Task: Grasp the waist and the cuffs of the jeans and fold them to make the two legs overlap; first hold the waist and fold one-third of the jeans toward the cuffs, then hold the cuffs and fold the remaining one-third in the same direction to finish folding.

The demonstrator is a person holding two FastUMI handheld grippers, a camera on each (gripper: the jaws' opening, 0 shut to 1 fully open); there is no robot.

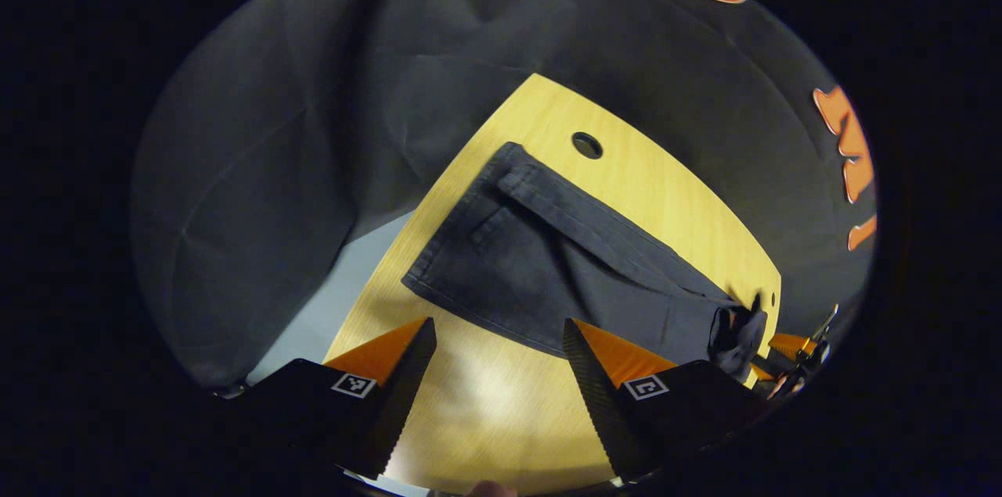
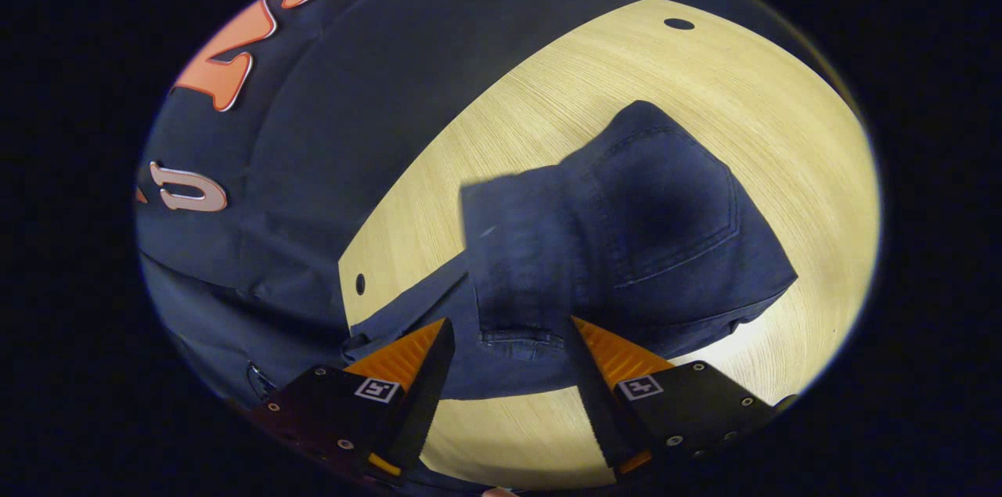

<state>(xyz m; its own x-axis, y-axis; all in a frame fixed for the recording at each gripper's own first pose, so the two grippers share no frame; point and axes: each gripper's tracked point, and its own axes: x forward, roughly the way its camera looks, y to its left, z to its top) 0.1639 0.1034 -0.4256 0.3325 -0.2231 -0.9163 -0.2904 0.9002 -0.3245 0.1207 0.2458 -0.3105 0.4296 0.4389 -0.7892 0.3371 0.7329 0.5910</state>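
Jeans [image 1: 548, 262] lie dark and partly folded on the wooden table [image 1: 657, 184], both grippers spread wide.

No legible text, brand or number found. Small square coded markers [image 1: 353, 384] sit on the gripper fingers at lower frame; they carry patterns, not readable characters.
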